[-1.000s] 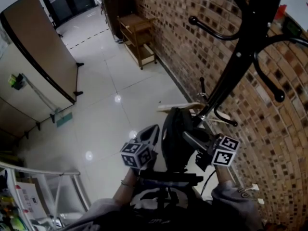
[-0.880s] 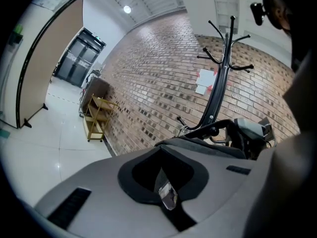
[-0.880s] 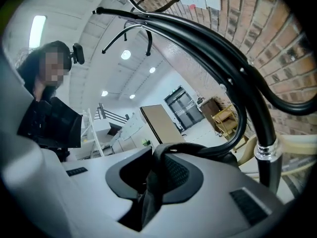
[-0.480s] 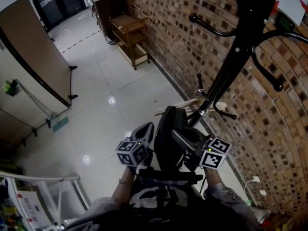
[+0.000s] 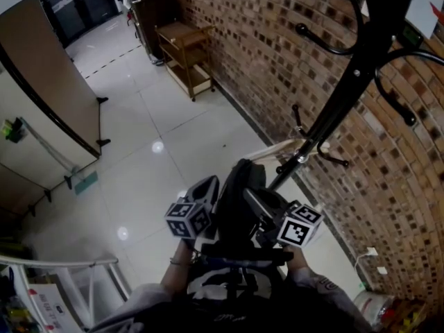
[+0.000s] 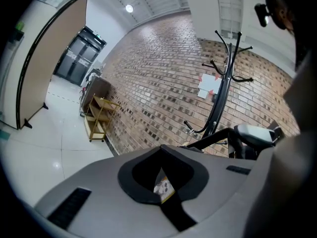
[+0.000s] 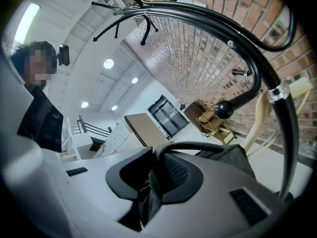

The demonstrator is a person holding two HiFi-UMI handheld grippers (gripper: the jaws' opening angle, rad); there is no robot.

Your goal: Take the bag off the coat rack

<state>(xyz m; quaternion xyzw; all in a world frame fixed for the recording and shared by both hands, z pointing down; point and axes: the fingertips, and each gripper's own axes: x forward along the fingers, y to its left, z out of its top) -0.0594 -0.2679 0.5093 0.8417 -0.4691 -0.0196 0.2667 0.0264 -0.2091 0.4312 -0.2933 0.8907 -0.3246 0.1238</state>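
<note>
The black bag (image 5: 236,198) hangs between my two grippers, just left of the black coat rack (image 5: 334,109) and apart from its pole. My right gripper (image 5: 251,195) is shut on the bag's top strap (image 7: 198,147), and grey fabric runs down between its jaws. My left gripper (image 5: 208,186) sits against the bag's left side. Its jaws (image 6: 161,150) are closed, with a dark band and a small white-and-yellow label (image 6: 163,186) between them. In the right gripper view the rack's curved hooks (image 7: 247,58) arch overhead, one ending in a ball tip (image 7: 223,109).
A brick wall (image 5: 277,54) runs behind the rack. A wooden shelf cart (image 5: 184,54) stands by it farther off. A pale wooden bar (image 5: 276,150) hangs low on the rack. A brown partition (image 5: 48,68) stands at left, a metal rail (image 5: 69,262) at lower left.
The bag and both grippers have drawn away from the rack's pole, leftward and toward me. The low hooks by the pole now stand free of the bag.
</note>
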